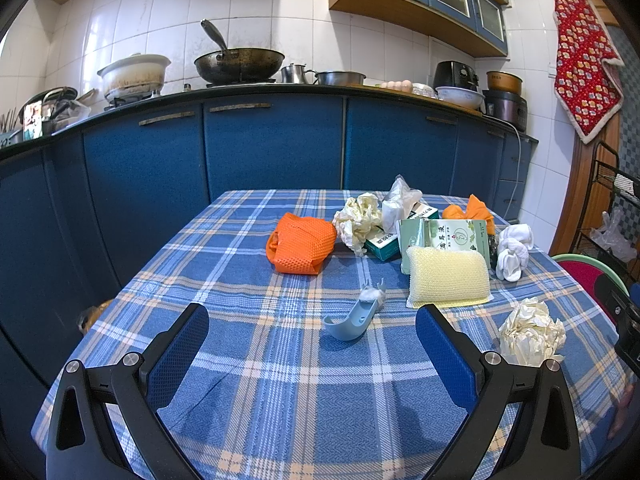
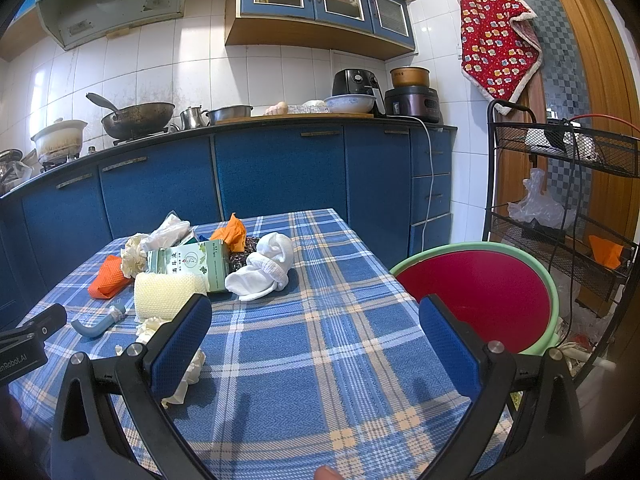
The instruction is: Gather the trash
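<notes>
Both my claws are spread wide and empty: left claw (image 1: 312,344) low centre over the bench (image 1: 248,392), right claw (image 2: 316,336) likewise. Nearest trash, a crumpled paper ball (image 1: 530,332), lies lower right, untouched. Farther up, another paper wad (image 1: 358,220) sits among the clutter. The red basin (image 2: 480,296), right, looks empty; I judge collecting hasn't begun.

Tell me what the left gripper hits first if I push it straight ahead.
Probably the curved blue plastic piece, lying centred ahead of the open left gripper. Depth is uncertain, but nothing else lies nearer.
</notes>
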### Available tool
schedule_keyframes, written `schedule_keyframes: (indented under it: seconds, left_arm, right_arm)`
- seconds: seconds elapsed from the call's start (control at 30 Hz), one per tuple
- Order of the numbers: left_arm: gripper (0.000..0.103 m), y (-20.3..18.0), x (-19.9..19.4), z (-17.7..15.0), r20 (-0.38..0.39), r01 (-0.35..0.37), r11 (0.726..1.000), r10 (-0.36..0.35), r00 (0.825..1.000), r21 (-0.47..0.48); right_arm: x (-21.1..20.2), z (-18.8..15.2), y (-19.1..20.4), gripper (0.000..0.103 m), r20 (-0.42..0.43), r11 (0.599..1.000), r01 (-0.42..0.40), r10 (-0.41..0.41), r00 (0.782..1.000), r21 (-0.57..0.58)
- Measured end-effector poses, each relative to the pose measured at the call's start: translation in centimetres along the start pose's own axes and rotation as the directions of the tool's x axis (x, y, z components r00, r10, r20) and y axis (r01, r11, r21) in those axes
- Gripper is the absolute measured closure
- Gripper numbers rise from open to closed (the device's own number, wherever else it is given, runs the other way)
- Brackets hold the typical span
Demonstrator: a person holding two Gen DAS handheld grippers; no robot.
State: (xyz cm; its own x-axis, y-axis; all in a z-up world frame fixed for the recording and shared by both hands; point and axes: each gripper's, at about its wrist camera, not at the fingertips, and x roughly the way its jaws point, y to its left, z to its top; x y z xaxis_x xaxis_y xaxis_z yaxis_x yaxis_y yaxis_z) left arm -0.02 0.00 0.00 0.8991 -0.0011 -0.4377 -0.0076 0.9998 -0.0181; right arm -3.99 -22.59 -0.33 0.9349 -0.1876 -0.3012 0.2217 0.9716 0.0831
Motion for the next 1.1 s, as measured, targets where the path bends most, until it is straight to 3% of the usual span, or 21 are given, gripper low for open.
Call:
schedule_keyframes:
  seconds: [0.73,1.1]
  left_arm:
    - [0.0,0.5,-0.4,0.3,0.002,-0.009,1.0,0.009,1.0,0.007]
    - [0.0,1.1,0.4,2.0,-0.077,0.03,1.0,-0.031,0.997,-0.004]
  right_arm:
    - [-0.1,0.0,0.0,0.001,0.008,1.0,-0.002,0.002,1.0,0.012]
    - [1.5,0.8,-0.4,0.001,-0.126,0.997,-0.075,0.077,0.989,0.021]
